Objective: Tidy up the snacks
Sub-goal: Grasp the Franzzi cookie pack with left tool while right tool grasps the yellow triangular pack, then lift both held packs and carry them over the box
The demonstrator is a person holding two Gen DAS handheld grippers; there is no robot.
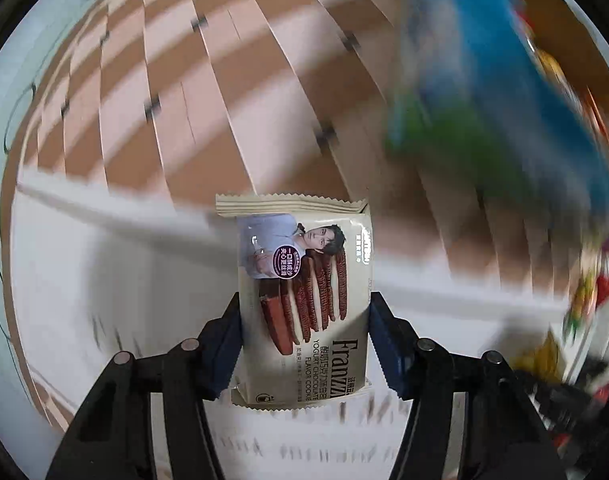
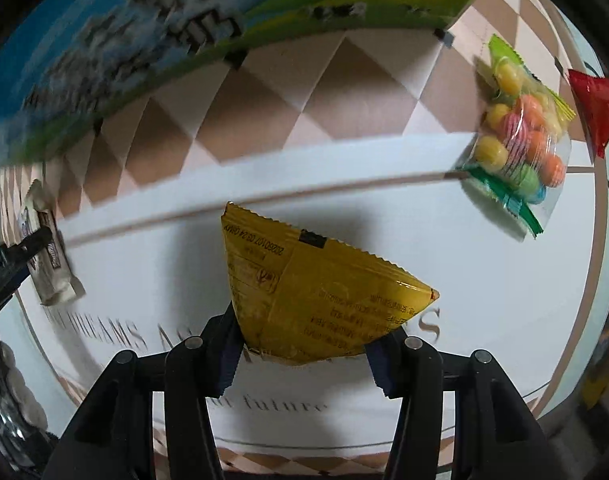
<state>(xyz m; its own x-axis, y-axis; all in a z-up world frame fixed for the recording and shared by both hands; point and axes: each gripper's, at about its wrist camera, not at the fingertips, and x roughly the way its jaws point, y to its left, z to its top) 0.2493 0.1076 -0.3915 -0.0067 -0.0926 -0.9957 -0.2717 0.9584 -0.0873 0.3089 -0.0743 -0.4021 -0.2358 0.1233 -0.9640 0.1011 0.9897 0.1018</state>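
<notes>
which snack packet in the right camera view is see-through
The candy bag at upper right: its clear wrapper shows round coloured sweets. The yellow packet and red packet are opaque.

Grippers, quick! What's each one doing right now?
Left gripper: closed on the cookie packet.
Right gripper: closed on the yellow snack packet.

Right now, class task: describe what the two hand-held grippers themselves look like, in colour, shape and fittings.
Both the left gripper and right gripper look alike: black angular linkage arms with round silver pins at the joints, ending in dark blue fingertip pads with ridged edges. No cables, markings or sleeves show.
</notes>
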